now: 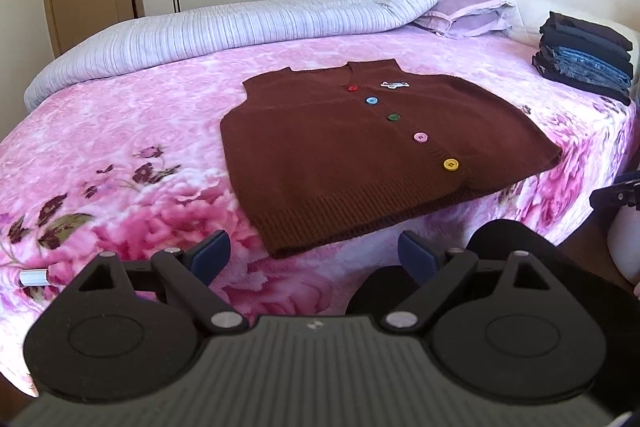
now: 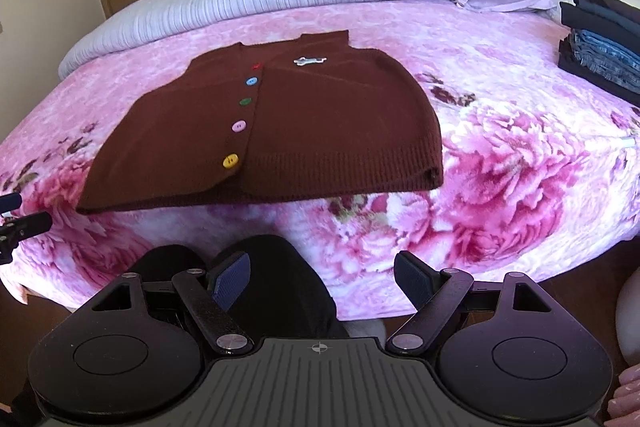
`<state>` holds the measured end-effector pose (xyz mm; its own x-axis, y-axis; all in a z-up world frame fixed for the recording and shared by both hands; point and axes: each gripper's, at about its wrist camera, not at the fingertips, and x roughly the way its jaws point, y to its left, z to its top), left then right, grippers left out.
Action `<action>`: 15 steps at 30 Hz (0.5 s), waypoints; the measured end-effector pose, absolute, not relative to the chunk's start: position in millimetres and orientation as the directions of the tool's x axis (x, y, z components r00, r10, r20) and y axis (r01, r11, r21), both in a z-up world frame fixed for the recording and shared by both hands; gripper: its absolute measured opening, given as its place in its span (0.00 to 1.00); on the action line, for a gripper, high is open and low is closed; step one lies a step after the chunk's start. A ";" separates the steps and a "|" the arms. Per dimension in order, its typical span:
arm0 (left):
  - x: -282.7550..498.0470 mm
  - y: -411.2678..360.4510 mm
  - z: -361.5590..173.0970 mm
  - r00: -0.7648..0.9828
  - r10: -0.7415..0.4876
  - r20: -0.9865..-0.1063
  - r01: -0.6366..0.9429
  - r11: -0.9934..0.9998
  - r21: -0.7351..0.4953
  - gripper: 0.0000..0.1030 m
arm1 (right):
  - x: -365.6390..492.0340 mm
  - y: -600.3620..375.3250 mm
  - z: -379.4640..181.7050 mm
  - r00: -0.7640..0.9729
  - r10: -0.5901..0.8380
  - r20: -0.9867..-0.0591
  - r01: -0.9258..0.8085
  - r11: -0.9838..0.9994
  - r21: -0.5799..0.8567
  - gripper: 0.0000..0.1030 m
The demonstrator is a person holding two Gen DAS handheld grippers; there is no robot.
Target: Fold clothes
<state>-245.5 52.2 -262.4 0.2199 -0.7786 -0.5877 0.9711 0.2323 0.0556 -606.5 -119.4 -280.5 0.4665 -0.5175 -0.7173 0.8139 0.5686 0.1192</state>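
A brown knitted vest (image 1: 352, 155) (image 2: 280, 131) lies flat and buttoned on the pink floral bedspread (image 1: 120, 131) (image 2: 500, 155), its ribbed hem toward the near edge of the bed. Several coloured buttons run down its front and a small white badge sits near the neck. My left gripper (image 1: 316, 255) hovers open just short of the hem, nothing between its blue pads. My right gripper (image 2: 322, 277) is also open and empty, held off the bed's near edge below the vest's hem. Part of the other gripper (image 2: 24, 223) shows at the left edge of the right wrist view.
A stack of folded dark clothes and jeans (image 1: 588, 59) (image 2: 604, 43) sits at the bed's right side. A rolled striped duvet (image 1: 224, 27) and purple pillows (image 1: 468, 15) lie along the far side. A person's dark-clad knees (image 2: 260, 279) are below the bed edge. Wardrobe and door stand behind.
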 end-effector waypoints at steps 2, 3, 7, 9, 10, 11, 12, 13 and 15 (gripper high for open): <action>-243.4 50.9 -262.8 0.222 -0.776 -0.591 0.970 0.235 0.055 0.86 | -606.1 -120.1 -282.5 0.469 -0.510 -0.721 0.814 0.566 0.129 0.80; -242.8 50.2 -262.6 0.222 -0.774 -0.593 0.970 0.236 0.055 0.86 | -605.8 -120.7 -283.2 0.470 -0.506 -0.723 0.814 0.565 0.134 0.80; -239.6 46.9 -261.7 0.227 -0.765 -0.602 0.969 0.242 0.057 0.86 | -599.8 -125.4 -287.1 0.474 -0.491 -0.731 0.808 0.573 0.138 0.80; -236.8 45.2 -261.4 0.234 -0.760 -0.606 0.966 0.249 0.061 0.86 | -596.0 -128.3 -288.7 0.473 -0.483 -0.737 0.806 0.575 0.141 0.80; -234.9 43.6 -261.7 0.237 -0.757 -0.609 0.965 0.254 0.061 0.86 | -594.6 -130.3 -289.3 0.475 -0.479 -0.738 0.803 0.579 0.141 0.80; -233.1 42.0 -262.0 0.240 -0.754 -0.611 0.964 0.258 0.060 0.86 | -593.0 -132.7 -289.8 0.474 -0.477 -0.740 0.802 0.581 0.139 0.80; -231.2 40.4 -262.3 0.243 -0.751 -0.614 0.963 0.262 0.060 0.86 | -591.4 -135.1 -290.3 0.472 -0.475 -0.742 0.801 0.583 0.136 0.80; -229.4 38.8 -262.7 0.245 -0.748 -0.617 0.962 0.266 0.060 0.86 | -589.9 -138.3 -290.5 0.470 -0.475 -0.743 0.801 0.583 0.134 0.80; -226.3 35.0 -262.2 0.248 -0.745 -0.619 0.961 0.269 0.061 0.86 | -586.5 -142.6 -289.9 0.468 -0.477 -0.744 0.802 0.583 0.130 0.80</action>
